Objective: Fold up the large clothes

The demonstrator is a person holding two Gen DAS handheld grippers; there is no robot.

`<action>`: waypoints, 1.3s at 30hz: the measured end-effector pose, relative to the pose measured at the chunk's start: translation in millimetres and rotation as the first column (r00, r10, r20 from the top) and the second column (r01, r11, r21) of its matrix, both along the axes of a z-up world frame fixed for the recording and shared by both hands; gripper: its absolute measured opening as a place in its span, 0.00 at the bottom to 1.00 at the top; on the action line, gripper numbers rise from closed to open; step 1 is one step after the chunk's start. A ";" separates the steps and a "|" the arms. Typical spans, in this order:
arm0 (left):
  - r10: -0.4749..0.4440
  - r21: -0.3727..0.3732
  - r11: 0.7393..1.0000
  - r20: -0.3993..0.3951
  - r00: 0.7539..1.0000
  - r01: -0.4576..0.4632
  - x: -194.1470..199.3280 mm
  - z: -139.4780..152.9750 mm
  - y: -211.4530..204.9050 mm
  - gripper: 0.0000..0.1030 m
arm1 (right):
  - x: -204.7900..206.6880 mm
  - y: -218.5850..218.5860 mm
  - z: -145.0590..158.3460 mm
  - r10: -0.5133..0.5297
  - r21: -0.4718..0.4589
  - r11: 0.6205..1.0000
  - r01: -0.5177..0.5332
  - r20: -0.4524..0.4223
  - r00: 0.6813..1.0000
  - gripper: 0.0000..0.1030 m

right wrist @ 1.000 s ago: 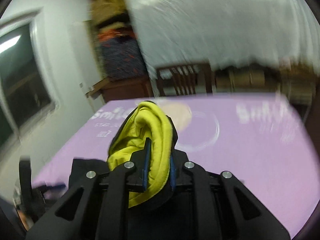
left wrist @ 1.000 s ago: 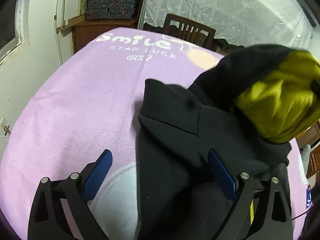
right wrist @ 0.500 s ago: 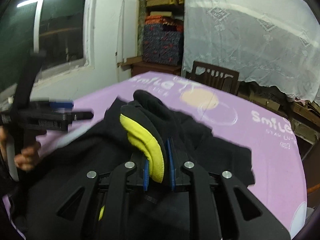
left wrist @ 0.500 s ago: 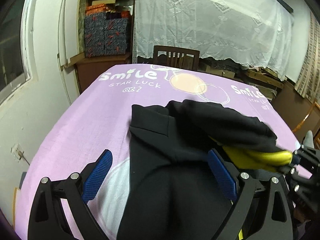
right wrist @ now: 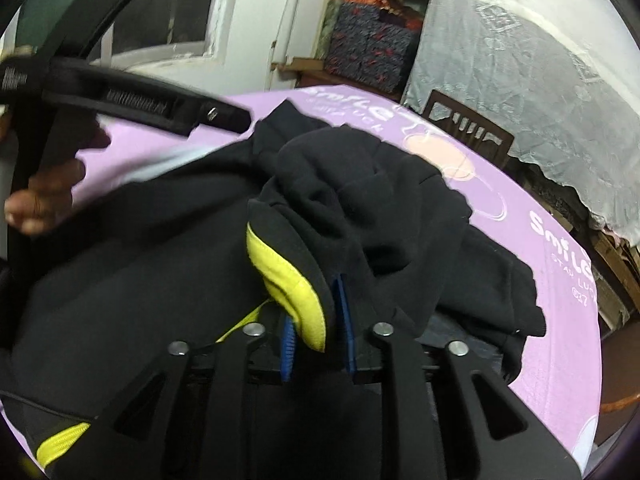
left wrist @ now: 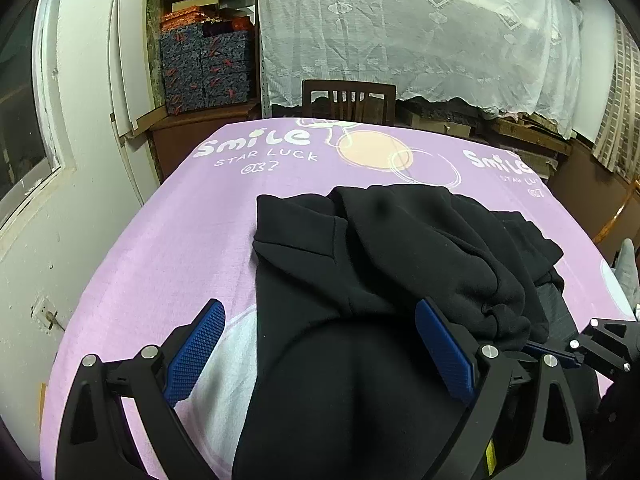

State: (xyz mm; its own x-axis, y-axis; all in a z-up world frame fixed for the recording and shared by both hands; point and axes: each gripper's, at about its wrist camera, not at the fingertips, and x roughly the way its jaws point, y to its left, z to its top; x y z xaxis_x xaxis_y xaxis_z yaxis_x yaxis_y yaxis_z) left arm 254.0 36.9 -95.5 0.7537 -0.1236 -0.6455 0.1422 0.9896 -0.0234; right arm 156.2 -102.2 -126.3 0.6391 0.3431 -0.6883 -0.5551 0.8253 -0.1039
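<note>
A black hoodie (left wrist: 380, 248) with a yellow lining lies bunched on the purple printed sheet (left wrist: 192, 240). My left gripper (left wrist: 320, 344) hovers open over the hoodie's near part, its blue pads (left wrist: 196, 356) wide apart and nothing pinched. In the right wrist view the hoodie (right wrist: 360, 200) spreads ahead, and my right gripper (right wrist: 316, 332) holds the hood's yellow-lined edge (right wrist: 284, 272) between its pads while its jaws are opening. The right gripper (left wrist: 560, 354) shows low at the right of the left wrist view. The left gripper (right wrist: 120, 96) crosses the upper left, held by a hand (right wrist: 44, 200).
A wooden chair (left wrist: 348, 100) stands at the table's far edge, with a white lace curtain (left wrist: 400, 32) behind it. Stacked patterned boxes (left wrist: 204, 68) sit on a cabinet at the back left. A white wall and a window run along the left.
The right gripper has come down and toward me with the hood, laying it over the hoodie's body. The yellow lining has gone from the left wrist view. The right jaws stand slightly wider.
</note>
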 end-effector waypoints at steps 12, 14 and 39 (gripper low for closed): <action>-0.035 0.009 0.999 0.018 0.999 0.034 -10.4 2.1 -7.4 0.94 | -48.0 -30.9 25.0 -0.050 0.088 0.995 0.048 0.025 0.998 0.46; -0.057 -0.024 0.998 0.013 0.998 0.057 -11.7 4.3 -4.4 0.94 | -51.5 -44.4 32.9 -0.065 0.171 0.983 0.067 -0.017 0.998 0.50; -0.349 -0.390 0.899 -0.362 0.864 0.199 45.9 -46.8 -40.6 0.34 | 62.2 -110.6 -26.7 -0.060 0.557 0.595 0.579 -0.688 0.723 0.58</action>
